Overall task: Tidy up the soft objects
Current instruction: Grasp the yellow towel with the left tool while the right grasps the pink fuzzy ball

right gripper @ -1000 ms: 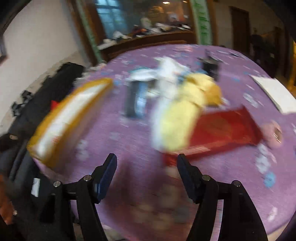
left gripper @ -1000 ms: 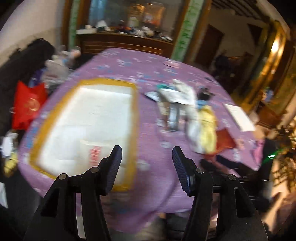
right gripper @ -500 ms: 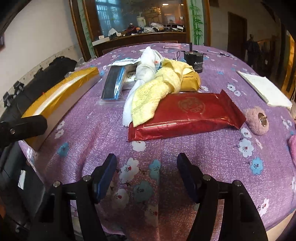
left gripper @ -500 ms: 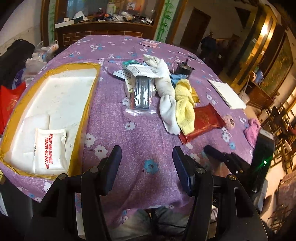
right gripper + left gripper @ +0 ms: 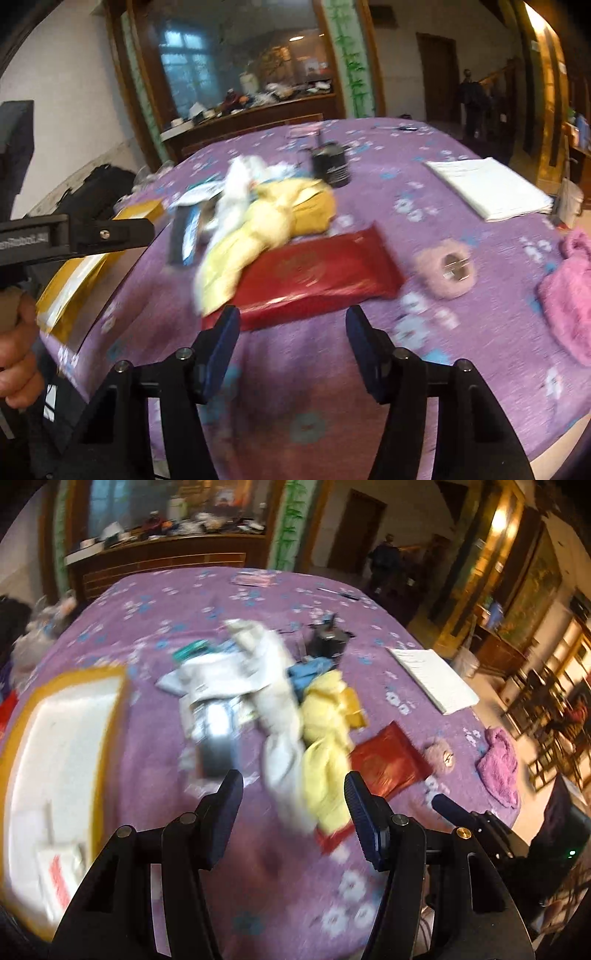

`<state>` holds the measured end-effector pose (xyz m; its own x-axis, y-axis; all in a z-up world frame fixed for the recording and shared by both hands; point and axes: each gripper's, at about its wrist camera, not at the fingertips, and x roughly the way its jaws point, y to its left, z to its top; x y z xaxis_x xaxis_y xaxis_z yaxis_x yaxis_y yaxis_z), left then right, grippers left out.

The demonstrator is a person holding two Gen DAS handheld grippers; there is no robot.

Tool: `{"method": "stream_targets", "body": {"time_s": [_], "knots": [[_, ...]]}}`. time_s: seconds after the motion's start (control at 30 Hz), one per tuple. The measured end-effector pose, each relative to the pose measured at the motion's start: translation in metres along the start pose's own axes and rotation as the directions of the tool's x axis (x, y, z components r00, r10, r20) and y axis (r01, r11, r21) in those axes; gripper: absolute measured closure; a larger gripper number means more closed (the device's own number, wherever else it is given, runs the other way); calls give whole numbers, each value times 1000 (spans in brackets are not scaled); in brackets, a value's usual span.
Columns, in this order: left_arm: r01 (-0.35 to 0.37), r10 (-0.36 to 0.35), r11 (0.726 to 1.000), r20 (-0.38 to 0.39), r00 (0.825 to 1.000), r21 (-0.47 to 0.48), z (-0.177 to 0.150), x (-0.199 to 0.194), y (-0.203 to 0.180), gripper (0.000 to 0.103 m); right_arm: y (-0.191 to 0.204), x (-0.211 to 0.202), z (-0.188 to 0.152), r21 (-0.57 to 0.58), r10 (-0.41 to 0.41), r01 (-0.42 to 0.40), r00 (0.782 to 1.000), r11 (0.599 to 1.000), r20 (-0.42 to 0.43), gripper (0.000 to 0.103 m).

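I am holding one claw in each hand above the near edge of the surface (image 5: 461,199), which is covered with a purple flowered cloth. My left claw (image 5: 293,805) is standing wide open and has nothing between its fingers. My right claw (image 5: 291,332) is also open and empty, but its jaws have just been closing a little. The soft things are lying in a pile in the middle: a yellow towel (image 5: 327,738) and a white towel (image 5: 275,686) side by side, both partly resting on a red flat packet (image 5: 317,273). To the right, well apart from the pile, a pink fluffy cloth (image 5: 569,291) and a small pink fluffy ring (image 5: 447,271) are lying. At the left edge a white tray with a yellow border (image 5: 62,746) is waiting, and I am guessing it is the place for the soft things. The pictures are blurred, so small details are not clear to me. I am judging that the towels are light and limp; they will sag and drag if I am taking only a corner. It seems better to pinch the yellow towel at its thick middle fold, where the cloth is bunched. The red packet looks smooth and may slide with it.
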<state>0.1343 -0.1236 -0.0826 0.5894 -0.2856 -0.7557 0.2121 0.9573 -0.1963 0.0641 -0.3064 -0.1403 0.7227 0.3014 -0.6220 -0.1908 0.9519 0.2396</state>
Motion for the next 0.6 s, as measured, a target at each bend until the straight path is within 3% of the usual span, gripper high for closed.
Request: {"method": "stream_targets", "body": {"time_s": [0.1,0.23,0.4,0.5,0.6], "knots": [[19,-18,999,-28,999,35,17,22,-10,46,-20,-4,9,31,-29,29,999,999,12,44],[42,-38,998,-83,996,47,34,53,-19,46,-40,-2,15,78,-11,12,1000,997,-12,44],[25,-17,998,-135,991,58,43,82,-24,47,-64,-3,29,135,3,1,1000,991,-29,44],[19,-9,998,-156,988,59,48,98,-26,47,-71,-1,40,128,-55,58,998,990,-29,43],[15,-3,997,-164,987,73,54,107,-31,57,-83,11,47,149,-105,112,993,983,-54,43]]}}
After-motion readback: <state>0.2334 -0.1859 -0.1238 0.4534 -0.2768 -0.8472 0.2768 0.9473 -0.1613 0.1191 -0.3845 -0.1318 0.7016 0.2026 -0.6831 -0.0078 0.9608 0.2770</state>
